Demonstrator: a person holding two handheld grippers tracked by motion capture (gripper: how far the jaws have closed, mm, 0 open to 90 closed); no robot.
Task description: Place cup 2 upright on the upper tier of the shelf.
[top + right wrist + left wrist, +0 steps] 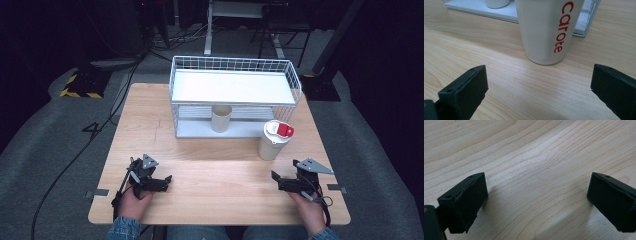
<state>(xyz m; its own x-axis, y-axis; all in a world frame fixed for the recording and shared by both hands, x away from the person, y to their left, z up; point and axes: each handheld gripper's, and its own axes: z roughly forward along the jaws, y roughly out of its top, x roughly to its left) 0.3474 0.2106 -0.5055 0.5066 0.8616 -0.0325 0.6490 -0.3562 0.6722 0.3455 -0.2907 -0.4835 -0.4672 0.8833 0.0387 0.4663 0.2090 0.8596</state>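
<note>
Both tools (165, 181) (276, 178) low, jaws apart.

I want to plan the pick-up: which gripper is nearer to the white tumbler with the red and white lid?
Right. The right gripper sits just below the white tumbler, jaws open toward it. The left gripper rests far across the wooden table.

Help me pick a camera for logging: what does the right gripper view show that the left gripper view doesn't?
Right gripper view: a white cup with red lettering standing upright on the table ahead of the open right gripper, and behind it the base of a white wire rack. Left gripper view: the open left gripper over bare wood. Both: two black jaws set wide apart and the wooden table.
</note>
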